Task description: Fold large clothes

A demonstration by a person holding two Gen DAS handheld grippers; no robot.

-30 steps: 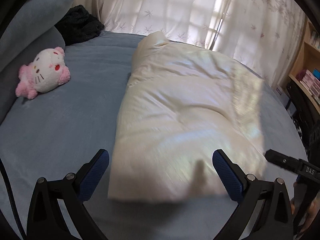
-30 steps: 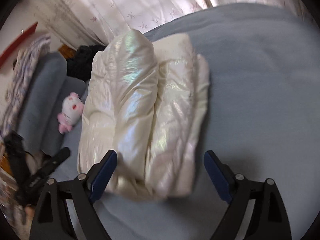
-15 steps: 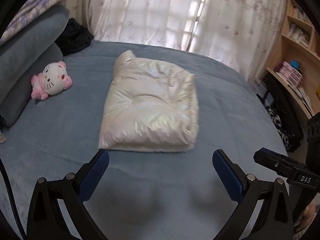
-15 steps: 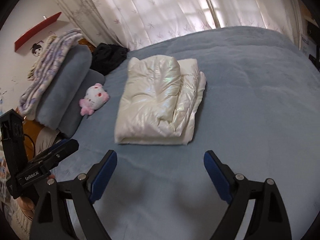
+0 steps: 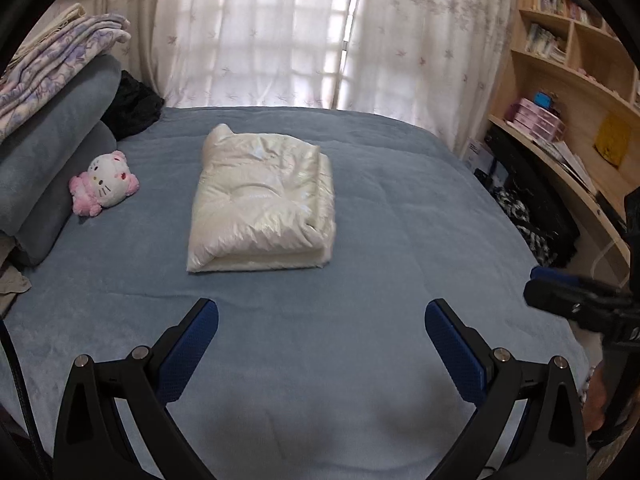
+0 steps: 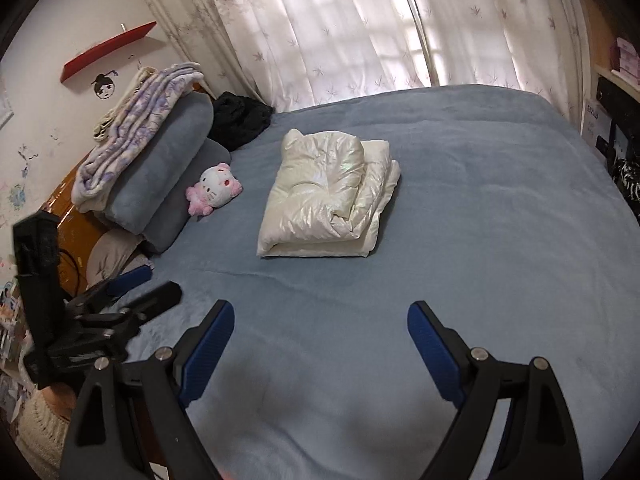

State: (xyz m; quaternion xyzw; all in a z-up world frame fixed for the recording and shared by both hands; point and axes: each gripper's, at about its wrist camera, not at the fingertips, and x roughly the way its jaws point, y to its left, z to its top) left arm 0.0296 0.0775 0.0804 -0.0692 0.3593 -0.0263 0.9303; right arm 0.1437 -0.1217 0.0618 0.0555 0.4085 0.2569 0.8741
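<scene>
A cream shiny puffer jacket lies folded into a thick rectangle in the middle of the blue bed; it also shows in the right wrist view. My left gripper is open and empty, held above the bed's near part, well short of the jacket. My right gripper is open and empty too, equally far back. The right gripper shows at the right edge of the left wrist view; the left gripper shows at the left of the right wrist view.
A pink and white plush cat lies left of the jacket beside grey pillows topped with a patterned blanket. A black garment sits at the back left. Wooden shelves stand to the right. Curtains hang behind.
Both grippers have pulled back and up from the folded jacket, which was close under them a second ago. The jacket stays folded on the bed.
</scene>
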